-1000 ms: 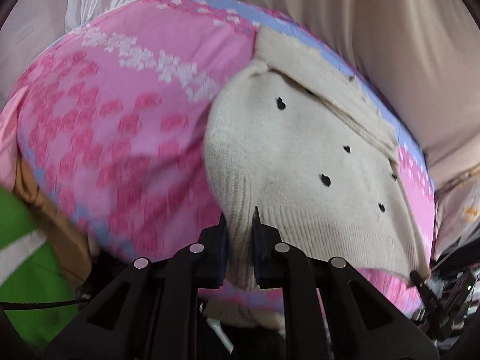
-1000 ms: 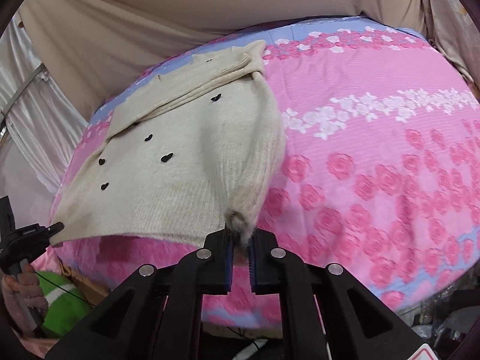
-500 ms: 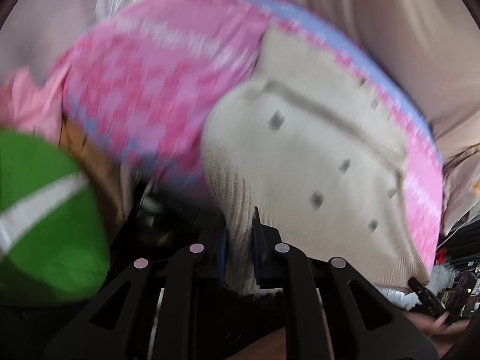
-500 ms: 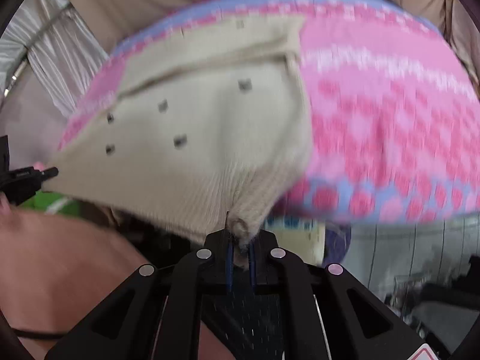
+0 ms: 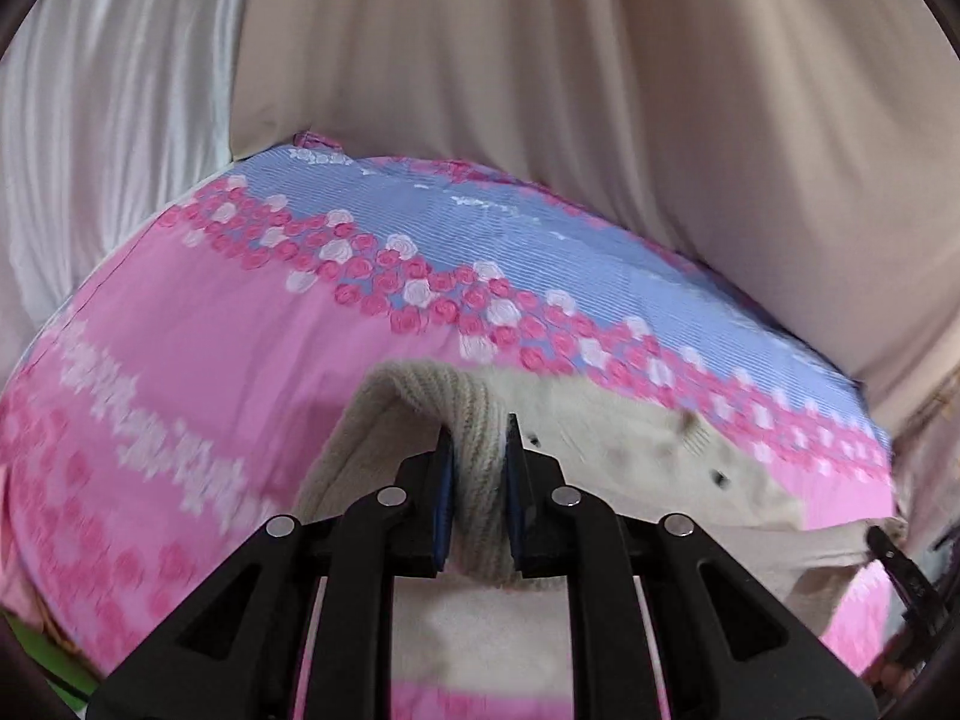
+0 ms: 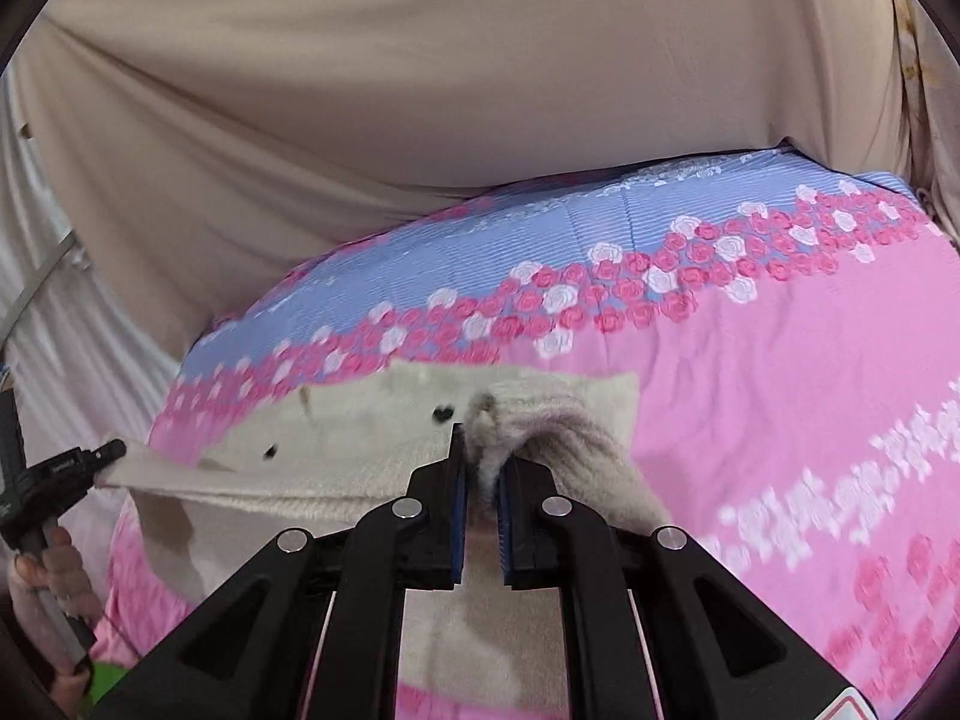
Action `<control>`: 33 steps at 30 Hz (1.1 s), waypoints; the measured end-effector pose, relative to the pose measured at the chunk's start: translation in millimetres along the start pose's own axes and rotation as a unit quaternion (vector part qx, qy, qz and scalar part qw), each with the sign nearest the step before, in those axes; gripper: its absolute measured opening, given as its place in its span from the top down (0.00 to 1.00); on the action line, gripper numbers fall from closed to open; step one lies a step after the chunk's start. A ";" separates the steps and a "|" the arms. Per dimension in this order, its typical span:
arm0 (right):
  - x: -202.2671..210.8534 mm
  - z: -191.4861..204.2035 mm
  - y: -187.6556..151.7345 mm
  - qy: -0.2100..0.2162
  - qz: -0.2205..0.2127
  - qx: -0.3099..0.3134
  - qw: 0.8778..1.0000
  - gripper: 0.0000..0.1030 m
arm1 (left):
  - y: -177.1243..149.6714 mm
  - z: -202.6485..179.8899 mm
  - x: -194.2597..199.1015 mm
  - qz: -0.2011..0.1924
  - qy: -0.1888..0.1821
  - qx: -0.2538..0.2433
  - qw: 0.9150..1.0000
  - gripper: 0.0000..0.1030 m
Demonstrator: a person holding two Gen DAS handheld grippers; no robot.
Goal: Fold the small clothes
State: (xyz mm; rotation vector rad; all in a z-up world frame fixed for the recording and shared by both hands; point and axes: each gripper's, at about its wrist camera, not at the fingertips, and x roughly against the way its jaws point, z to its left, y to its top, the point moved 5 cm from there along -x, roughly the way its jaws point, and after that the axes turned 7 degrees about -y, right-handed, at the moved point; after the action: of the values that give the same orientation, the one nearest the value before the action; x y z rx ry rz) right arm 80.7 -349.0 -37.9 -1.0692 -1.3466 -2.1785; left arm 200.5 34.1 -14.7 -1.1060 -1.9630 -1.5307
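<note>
A cream knit sweater (image 5: 624, 444) with small black spots lies stretched over the pink and blue floral bed cover (image 5: 240, 324). My left gripper (image 5: 477, 450) is shut on a ribbed fold of the sweater's edge. My right gripper (image 6: 480, 456) is shut on a bunched corner of the same sweater (image 6: 372, 420). The sweater's lower part hangs below both grippers and is partly hidden by them. In the right wrist view the left gripper's tip (image 6: 96, 456) shows at the far left, holding the other edge. In the left wrist view the right gripper's tip (image 5: 888, 546) shows at the far right.
Beige curtain fabric (image 5: 600, 90) hangs behind the bed (image 6: 780, 360). White drapery (image 5: 108, 150) is at the left. A hand (image 6: 54, 564) holds the left tool. A green item (image 5: 24, 648) sits low at the left edge.
Both grippers have swung forward and up over the bed with the sweater's edge, carrying it toward the far side. The views now look along the bed toward the curtain.
</note>
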 end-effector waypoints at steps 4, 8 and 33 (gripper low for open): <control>-61.9 0.7 11.2 -0.017 0.013 -0.014 1.000 0.88 | 3.4 9.1 -61.2 0.019 0.029 0.014 0.999 0.83; -77.0 -11.9 15.2 -0.065 0.002 -0.035 0.997 0.63 | -1.4 23.9 -107.4 0.024 0.045 0.035 0.998 0.65; -71.9 -53.5 -65.4 -0.111 0.092 0.021 0.989 0.95 | -88.0 76.1 -62.3 0.061 0.120 0.056 0.989 0.38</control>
State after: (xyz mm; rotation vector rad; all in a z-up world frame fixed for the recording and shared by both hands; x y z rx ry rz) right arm 63.2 -370.3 -145.3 -1.3939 -1.3185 -1.9361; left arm 179.4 77.8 -137.3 -0.9296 -1.7630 -1.4001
